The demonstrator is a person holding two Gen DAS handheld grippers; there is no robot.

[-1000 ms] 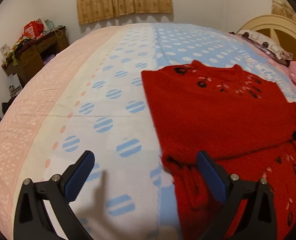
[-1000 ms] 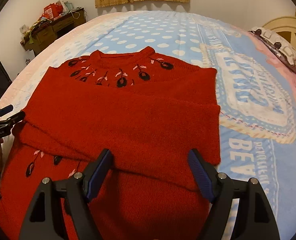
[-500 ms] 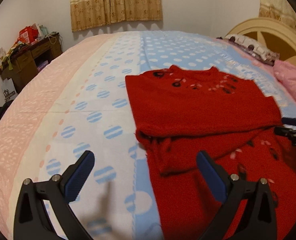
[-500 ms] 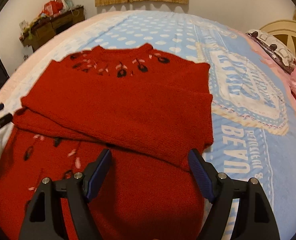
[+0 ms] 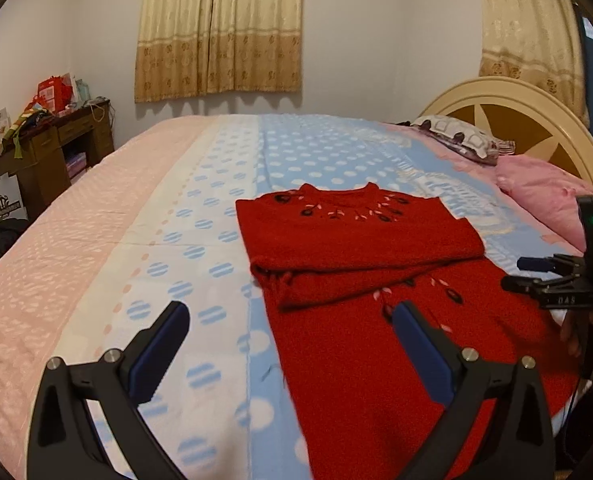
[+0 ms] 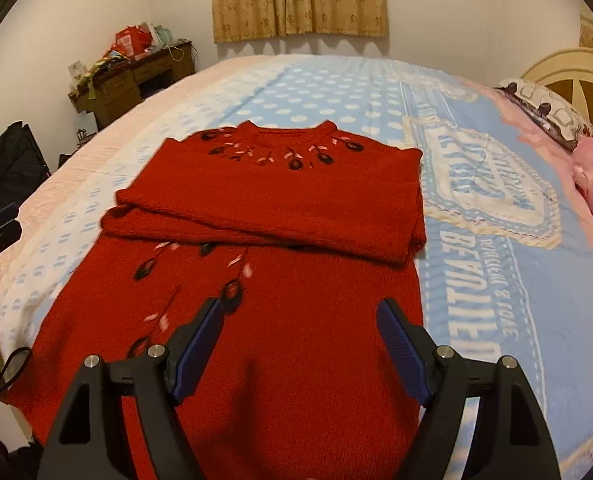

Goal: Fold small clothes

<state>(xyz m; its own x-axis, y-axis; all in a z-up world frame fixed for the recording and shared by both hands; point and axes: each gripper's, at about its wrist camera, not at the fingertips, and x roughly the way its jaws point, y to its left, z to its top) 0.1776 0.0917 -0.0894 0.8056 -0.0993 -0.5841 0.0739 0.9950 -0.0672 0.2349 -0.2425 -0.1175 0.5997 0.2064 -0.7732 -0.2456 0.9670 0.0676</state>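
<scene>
Red sweater (image 6: 280, 240) lies flat on the bed (image 5: 136, 240), sleeves folded across the chest. Right tool (image 6: 300, 344) hangs over its lower body, fingers apart, holding nothing. Left tool (image 5: 292, 344) straddles the sweater's left edge, fingers apart, empty. Left view alone shows the headboard's (image 5: 508, 120) full arch; right view alone shows the blanket's printed lettering (image 6: 476, 276).

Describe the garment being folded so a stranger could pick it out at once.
Start at the big bed with the blue, white and pink dotted cover. In its middle lies a red sweater, sleeves folded across the chest. It is the only red item there, with dark flower embroidery around the neckline.
</scene>
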